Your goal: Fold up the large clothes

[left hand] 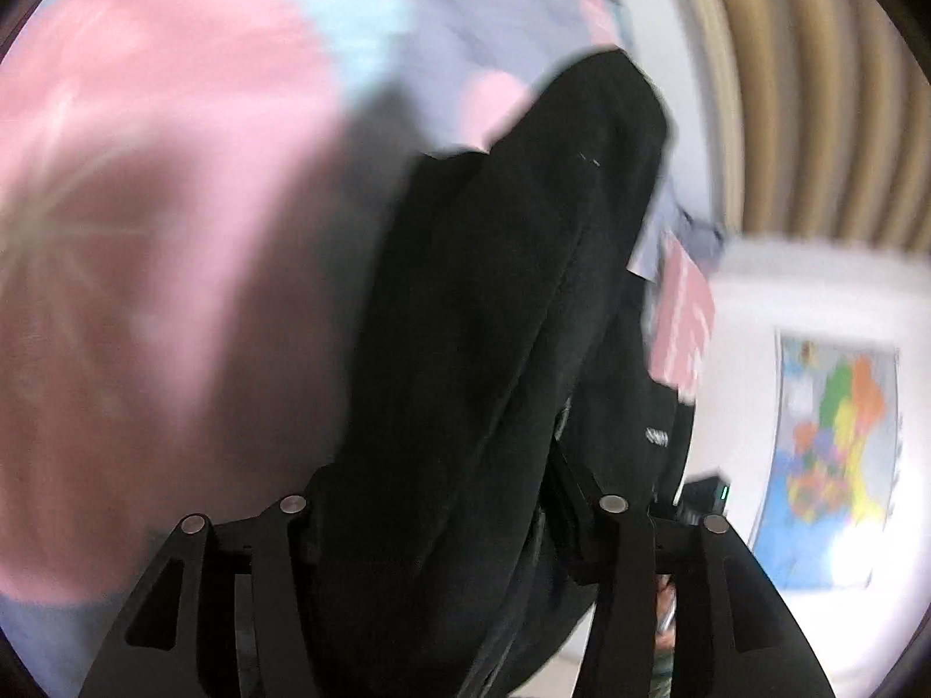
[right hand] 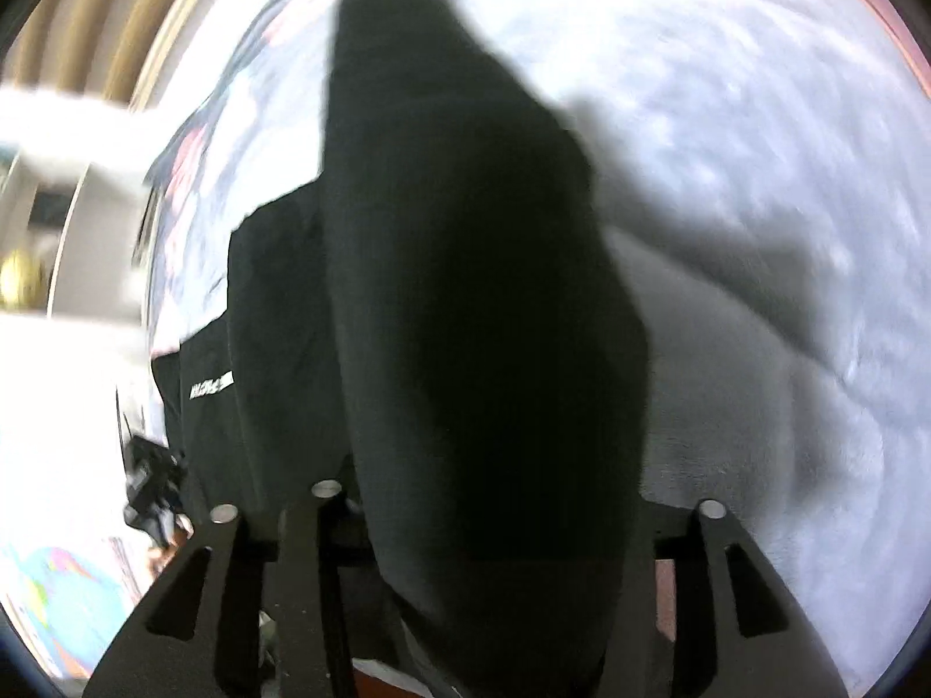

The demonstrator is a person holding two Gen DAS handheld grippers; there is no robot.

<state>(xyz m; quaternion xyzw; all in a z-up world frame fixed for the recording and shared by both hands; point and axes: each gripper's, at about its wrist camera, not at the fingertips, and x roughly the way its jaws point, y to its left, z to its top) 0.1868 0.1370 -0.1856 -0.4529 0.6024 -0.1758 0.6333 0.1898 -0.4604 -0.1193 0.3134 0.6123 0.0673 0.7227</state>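
A large black garment hangs in the air between both grippers, above a bed. In the left wrist view it drapes over my left gripper and hides the fingertips; the jaws look closed on its fabric. In the right wrist view the same black garment covers my right gripper, which also looks closed on it. A small white printed label shows on the garment's lower left part. Both views are blurred by motion.
Under the garment lies a bedspread, pink and pale blue in the left view, grey-white in the right. A wooden slatted headboard and a white wall with a coloured map stand beyond the bed.
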